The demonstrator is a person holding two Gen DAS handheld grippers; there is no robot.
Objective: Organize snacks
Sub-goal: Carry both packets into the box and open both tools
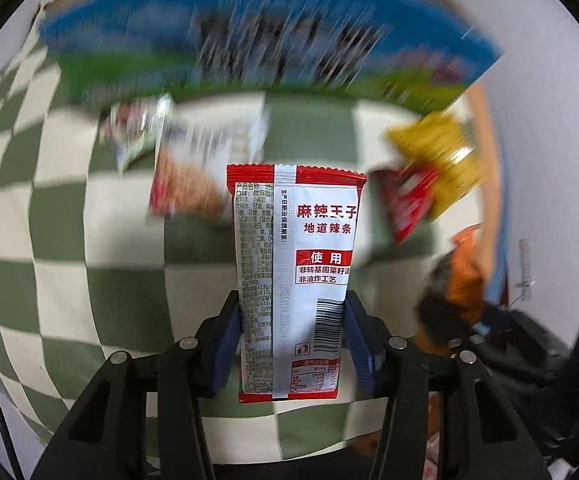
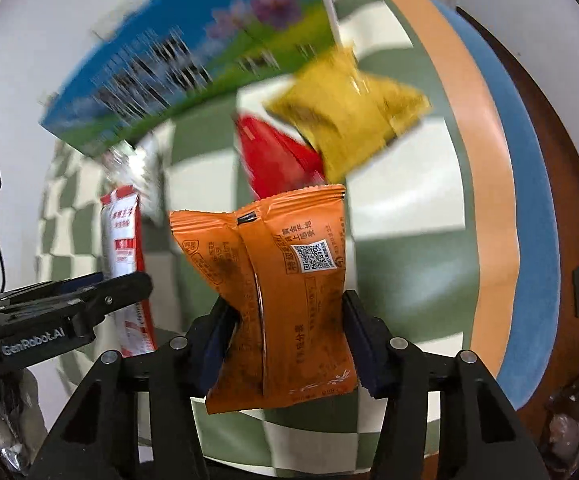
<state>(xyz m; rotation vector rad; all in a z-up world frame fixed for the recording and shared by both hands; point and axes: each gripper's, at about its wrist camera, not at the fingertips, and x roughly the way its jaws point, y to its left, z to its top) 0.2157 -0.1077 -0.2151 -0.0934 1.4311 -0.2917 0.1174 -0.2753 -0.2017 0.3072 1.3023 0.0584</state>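
Note:
My left gripper (image 1: 293, 312) is shut on a red and white spicy-strip packet (image 1: 295, 264) and holds it upright above the checked cloth. My right gripper (image 2: 289, 312) is shut on an orange snack packet (image 2: 277, 292), also held in the air. In the right wrist view the left gripper (image 2: 89, 300) and its red and white packet (image 2: 123, 252) show at the left. In the left wrist view the orange packet (image 1: 461, 280) shows blurred at the right.
A large blue and green box (image 1: 249, 32) stands at the back, also in the right wrist view (image 2: 177, 64). On the green-checked cloth (image 1: 49, 220) lie a yellow packet (image 2: 349, 108), a red packet (image 2: 273, 156) and blurred packets (image 1: 193, 168). The table edge (image 2: 489, 184) is at the right.

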